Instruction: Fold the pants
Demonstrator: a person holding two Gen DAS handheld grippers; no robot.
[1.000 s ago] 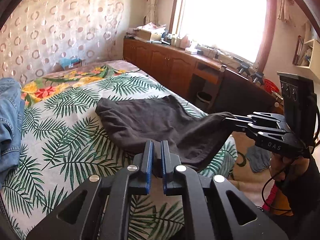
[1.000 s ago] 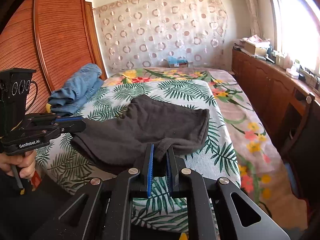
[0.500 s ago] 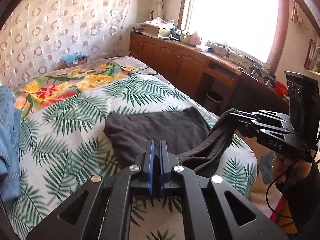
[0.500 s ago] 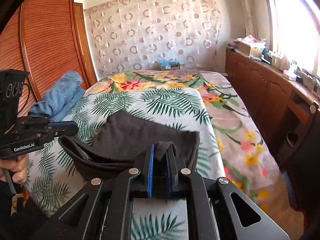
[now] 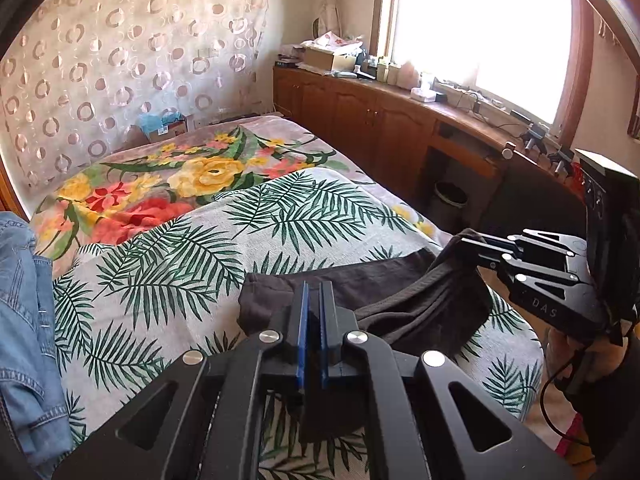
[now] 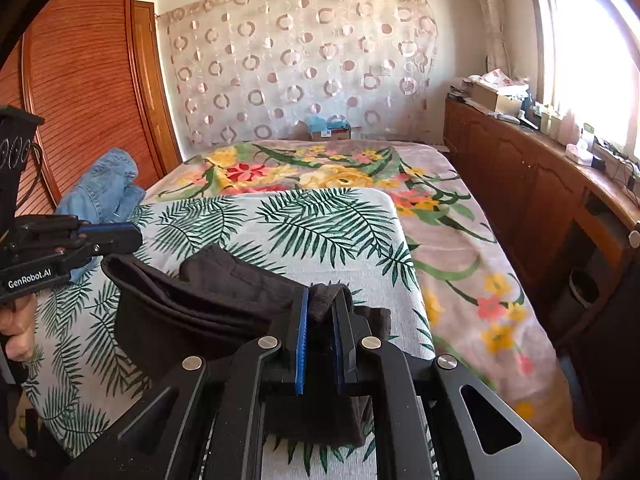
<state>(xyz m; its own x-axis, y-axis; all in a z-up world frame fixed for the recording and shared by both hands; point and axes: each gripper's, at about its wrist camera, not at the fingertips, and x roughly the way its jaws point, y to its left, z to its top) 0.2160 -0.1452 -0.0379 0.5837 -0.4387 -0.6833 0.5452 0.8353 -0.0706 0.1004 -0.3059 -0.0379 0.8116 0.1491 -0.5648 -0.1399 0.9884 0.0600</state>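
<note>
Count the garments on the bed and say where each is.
2: dark pants at the near edge, held by both grippers; blue jeans heaped at the left side by the wardrobe. Others may be hidden.

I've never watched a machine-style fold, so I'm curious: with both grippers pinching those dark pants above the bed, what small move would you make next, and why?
Probably lower both ends onto the leaf-print cover. The left gripper and right gripper each pinch an end of the dark pants, which sag between them, partly doubled over, so laying them flat should set the fold.
</note>
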